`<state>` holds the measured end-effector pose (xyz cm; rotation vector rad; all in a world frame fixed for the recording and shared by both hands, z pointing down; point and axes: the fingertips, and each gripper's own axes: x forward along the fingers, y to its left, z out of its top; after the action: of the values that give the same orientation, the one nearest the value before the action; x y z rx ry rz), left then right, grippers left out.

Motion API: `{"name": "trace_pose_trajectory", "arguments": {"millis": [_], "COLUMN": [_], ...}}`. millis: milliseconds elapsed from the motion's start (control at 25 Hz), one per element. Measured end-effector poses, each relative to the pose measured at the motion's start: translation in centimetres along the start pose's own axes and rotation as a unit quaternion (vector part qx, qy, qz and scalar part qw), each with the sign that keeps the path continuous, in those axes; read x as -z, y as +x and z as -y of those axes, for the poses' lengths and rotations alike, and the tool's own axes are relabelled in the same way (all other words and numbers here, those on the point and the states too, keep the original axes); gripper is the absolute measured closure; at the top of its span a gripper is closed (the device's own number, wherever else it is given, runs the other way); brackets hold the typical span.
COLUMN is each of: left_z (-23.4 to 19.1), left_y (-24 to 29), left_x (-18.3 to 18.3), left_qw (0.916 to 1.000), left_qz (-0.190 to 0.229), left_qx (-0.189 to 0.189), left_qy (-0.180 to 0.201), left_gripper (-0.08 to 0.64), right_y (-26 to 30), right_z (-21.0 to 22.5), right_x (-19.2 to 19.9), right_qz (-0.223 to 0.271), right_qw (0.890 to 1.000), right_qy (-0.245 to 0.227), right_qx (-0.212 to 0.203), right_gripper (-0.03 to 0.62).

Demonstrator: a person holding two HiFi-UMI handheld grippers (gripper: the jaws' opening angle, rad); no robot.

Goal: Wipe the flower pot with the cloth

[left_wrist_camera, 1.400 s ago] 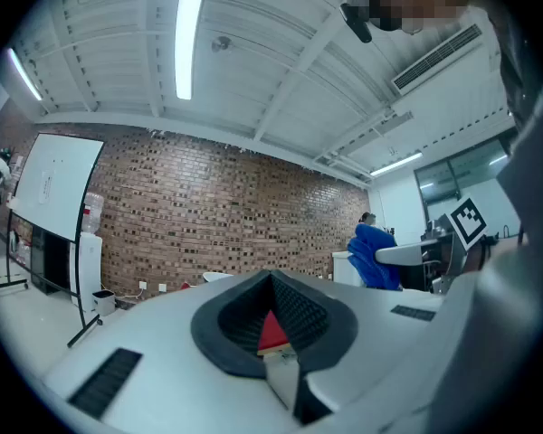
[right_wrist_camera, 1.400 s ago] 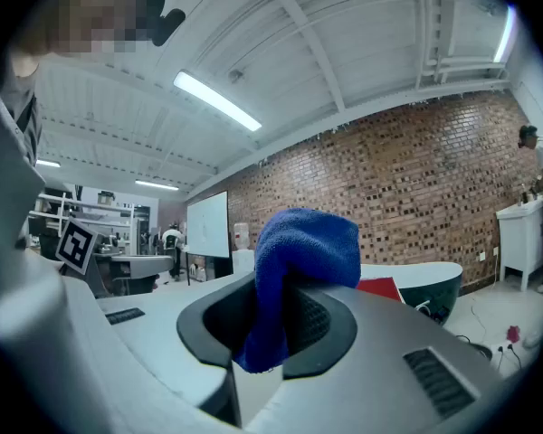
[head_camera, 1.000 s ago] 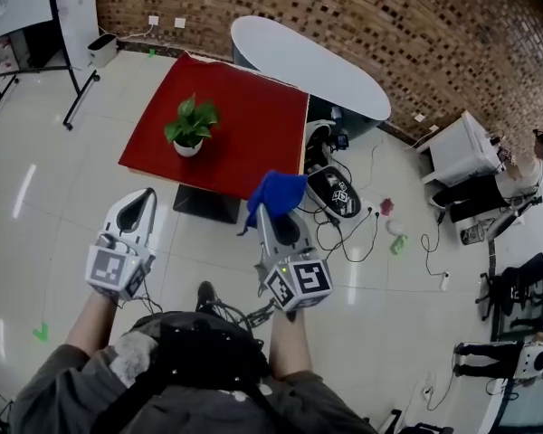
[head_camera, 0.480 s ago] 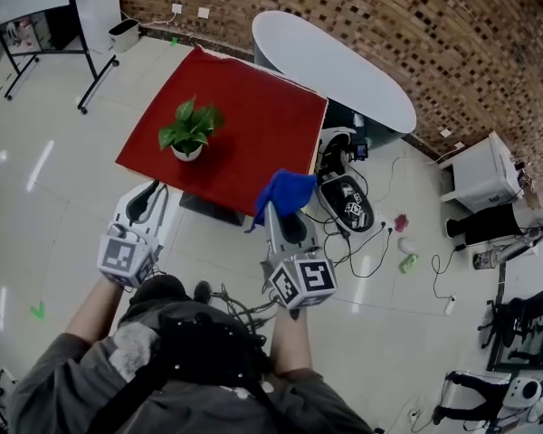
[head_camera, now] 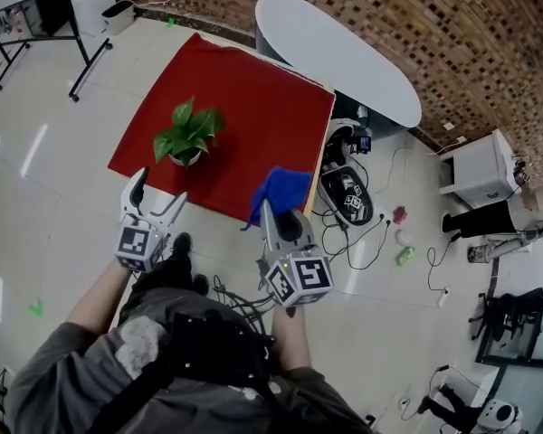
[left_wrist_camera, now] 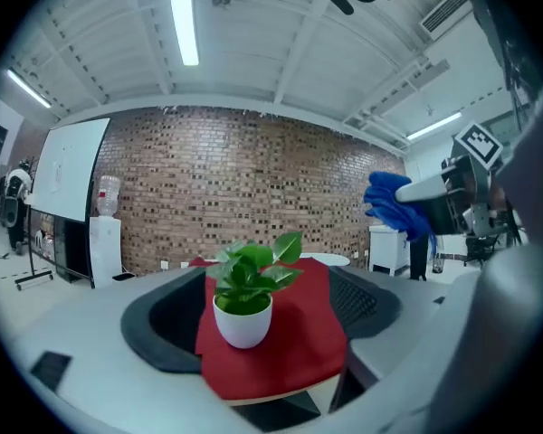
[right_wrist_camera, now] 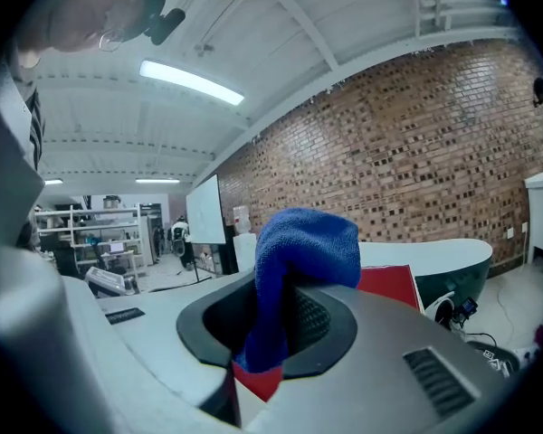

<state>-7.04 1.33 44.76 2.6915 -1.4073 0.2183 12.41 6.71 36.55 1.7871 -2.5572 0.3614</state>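
Left gripper (head_camera: 161,186) nearer table (head_camera: 253,107), fingers (head_camera: 136,193) just opened, right gripper (head_camera: 281,213) fingers (right_wrist_camera: 416,333) gripping one cloth (head_camera: 279,188), one flower pot (left_wrist_camera: 242,322)

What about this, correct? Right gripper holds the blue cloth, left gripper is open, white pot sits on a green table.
No: the table is red, not green, per the head view; the right gripper holds the blue cloth; the left gripper is open, its jaws have just been opening, nothing between them; the white pot sits on the table.
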Motion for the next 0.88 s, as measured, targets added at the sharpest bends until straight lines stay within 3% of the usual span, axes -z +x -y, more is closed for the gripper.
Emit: {"name": "trace_pose_trajectory", "arguments": {"millis": [280, 720, 880], "left_z": [-4.6, -6.8, -7.4], "left_y": [8.2, 15.8, 17.2], "left_x": [5.4, 8.3, 8.5], "left_qw": [0.9980, 0.9967, 0.9958], "left_qz": [-0.063, -0.070, -0.069], "left_qx": [0.003, 0.035, 0.044], "left_qy": [-0.002, 0.018, 0.042], "left_gripper": [0.093, 0.092, 0.094], "right_y": [6.5, 14.8, 17.4], "right_z": [3.6, 4.9, 4.7], "right_x": [-1.0, 4.5, 7.7], "right_qz": [-0.018, -0.075, -0.121], "right_qw": [0.999, 0.996, 0.992], "right_qy": [-0.001, 0.013, 0.030], "right_qx": [0.040, 0.034, 0.015], "right_gripper": [0.517, 0.517, 0.517]}}
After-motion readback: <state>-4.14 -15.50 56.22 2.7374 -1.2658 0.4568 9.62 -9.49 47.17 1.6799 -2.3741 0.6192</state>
